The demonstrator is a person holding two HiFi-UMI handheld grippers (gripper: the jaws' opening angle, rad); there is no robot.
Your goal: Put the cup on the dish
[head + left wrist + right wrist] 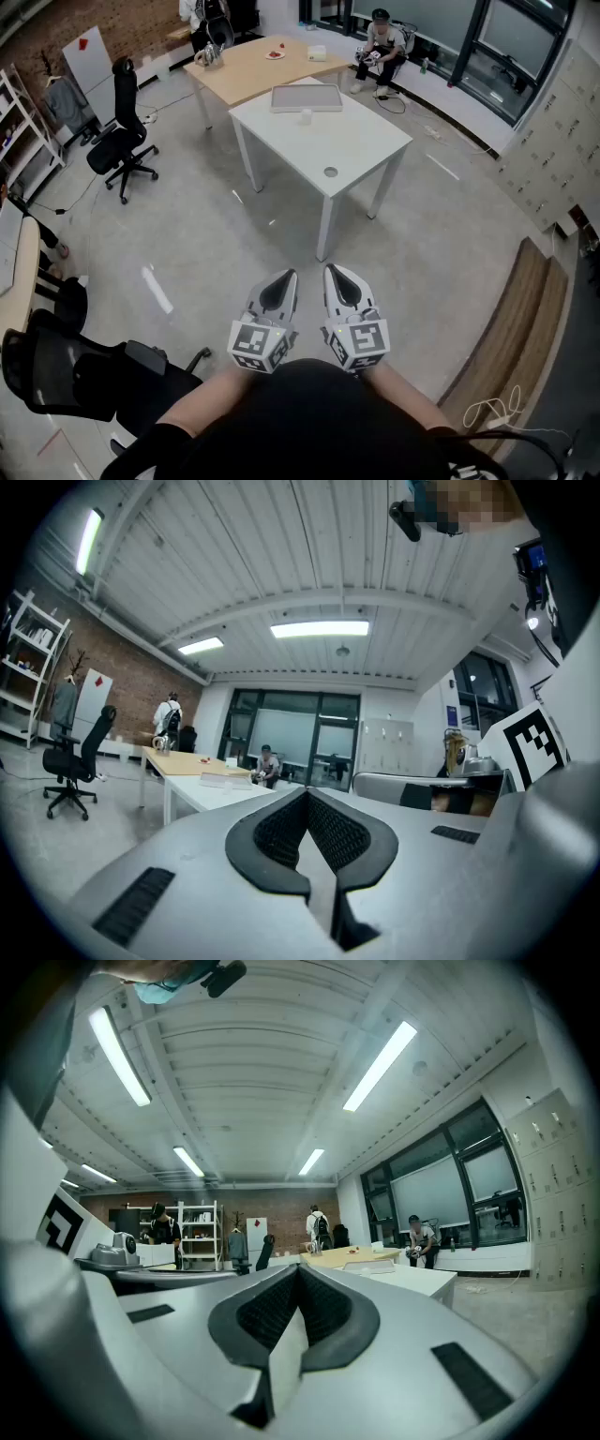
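Observation:
A small white cup point(307, 115) stands on the white table point(361, 141), just in front of a flat grey rectangular dish point(306, 97) at the table's far side. A small round grey ring point(330, 172) lies near the table's front edge. Both grippers are held side by side close to my body, over the floor and well short of the table. My left gripper point(287, 278) is shut with nothing in it, its pads meeting at the tips point(307, 795). My right gripper point(336, 274) is likewise shut and bare point(298, 1270).
A wooden table point(253, 61) adjoins the white one behind. A black office chair point(122, 141) stands at left, another chair point(75, 375) by my left side. A person point(380, 47) sits at the back. A wooden bench point(511, 328) and lockers point(553, 141) line the right.

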